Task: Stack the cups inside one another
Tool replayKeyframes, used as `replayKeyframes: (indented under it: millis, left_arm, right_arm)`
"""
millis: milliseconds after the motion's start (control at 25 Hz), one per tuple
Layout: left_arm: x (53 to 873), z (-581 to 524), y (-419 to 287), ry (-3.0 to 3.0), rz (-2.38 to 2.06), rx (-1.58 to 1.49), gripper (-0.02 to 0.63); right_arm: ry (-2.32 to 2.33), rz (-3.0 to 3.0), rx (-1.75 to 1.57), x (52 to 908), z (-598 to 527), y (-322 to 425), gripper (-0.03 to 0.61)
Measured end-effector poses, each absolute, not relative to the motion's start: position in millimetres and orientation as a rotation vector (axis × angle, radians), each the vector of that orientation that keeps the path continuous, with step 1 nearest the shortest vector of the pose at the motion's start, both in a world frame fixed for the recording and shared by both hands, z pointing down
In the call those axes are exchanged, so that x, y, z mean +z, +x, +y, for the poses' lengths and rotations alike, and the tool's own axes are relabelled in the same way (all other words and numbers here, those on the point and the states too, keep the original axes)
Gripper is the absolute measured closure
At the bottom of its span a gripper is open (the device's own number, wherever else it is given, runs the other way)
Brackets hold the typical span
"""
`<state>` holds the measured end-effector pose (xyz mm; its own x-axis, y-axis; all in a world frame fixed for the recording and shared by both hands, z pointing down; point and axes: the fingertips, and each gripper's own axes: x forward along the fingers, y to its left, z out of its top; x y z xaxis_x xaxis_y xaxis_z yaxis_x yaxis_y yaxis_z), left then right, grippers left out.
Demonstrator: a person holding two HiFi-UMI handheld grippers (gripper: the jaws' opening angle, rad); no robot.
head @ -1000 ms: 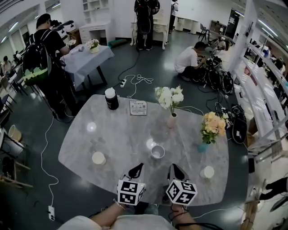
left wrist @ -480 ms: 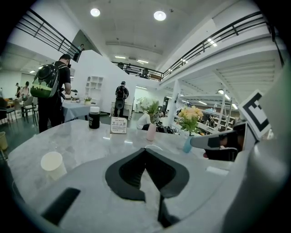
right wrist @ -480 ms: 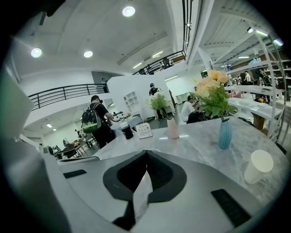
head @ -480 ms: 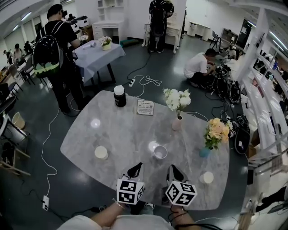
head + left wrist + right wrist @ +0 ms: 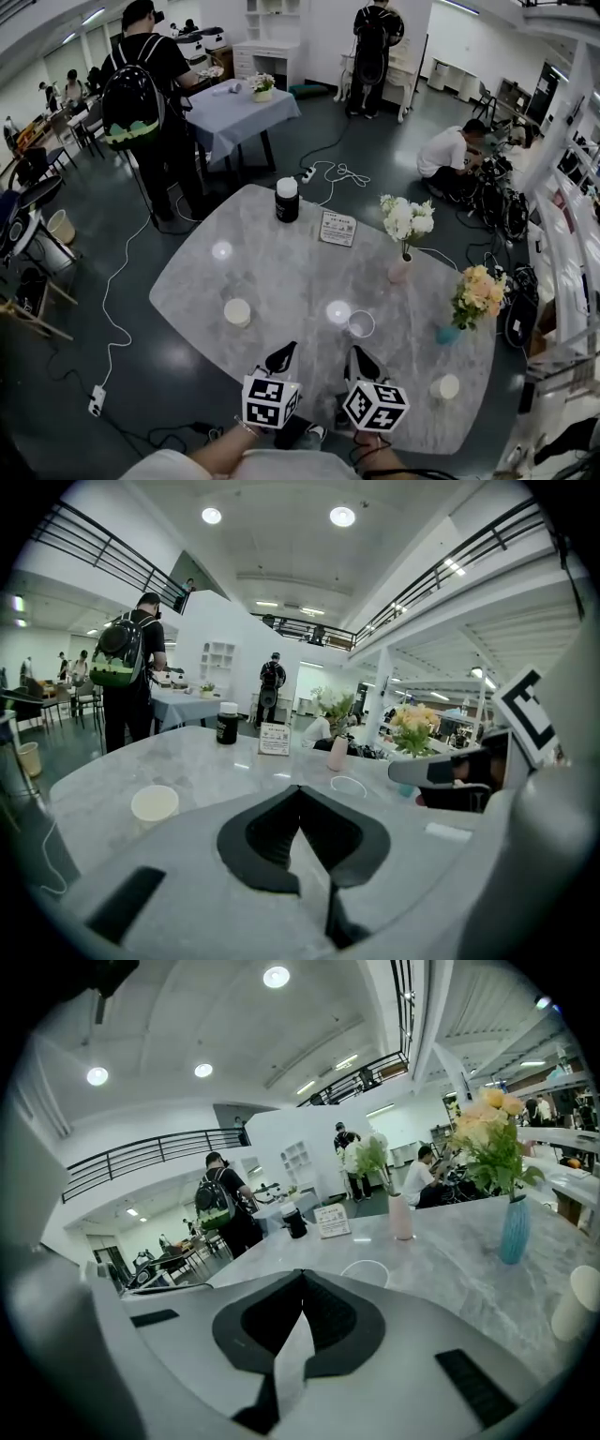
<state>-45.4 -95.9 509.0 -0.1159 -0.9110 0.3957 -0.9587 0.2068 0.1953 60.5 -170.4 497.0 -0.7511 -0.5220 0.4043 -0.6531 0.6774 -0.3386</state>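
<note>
Cream and white cups stand apart on the grey marble table. One cream cup sits ahead and to the left of the left gripper. A white-rimmed cup is just ahead of the right gripper, and a third cup stands off to its right near the table's edge. Both grippers' jaws are closed together, with nothing between them. Farther back are a pink vase and a dark jar.

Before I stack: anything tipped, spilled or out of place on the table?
Nothing stands out. The left cup, middle cup and right cup stand upright and apart, the pink vase and blue vase are upright, and the table shows no spill.
</note>
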Motion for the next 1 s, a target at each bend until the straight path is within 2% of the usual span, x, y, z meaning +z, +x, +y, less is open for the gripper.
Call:
replayKeyframes:
  millis: [680,1000]
  left_arm:
    - [526.9,18.9,-141.6,1.311,-2.309,0.092,0.617]
    - [548.2,44.7,-160.3,1.214,-2.332,0.093,0.617]
  right_arm:
    - [0.401,-2.649,0.642,517.4,-86.6,-70.1,0.572]
    - [0.233,-2.622,0.577,542.8,-53.0,-109.7,0.572]
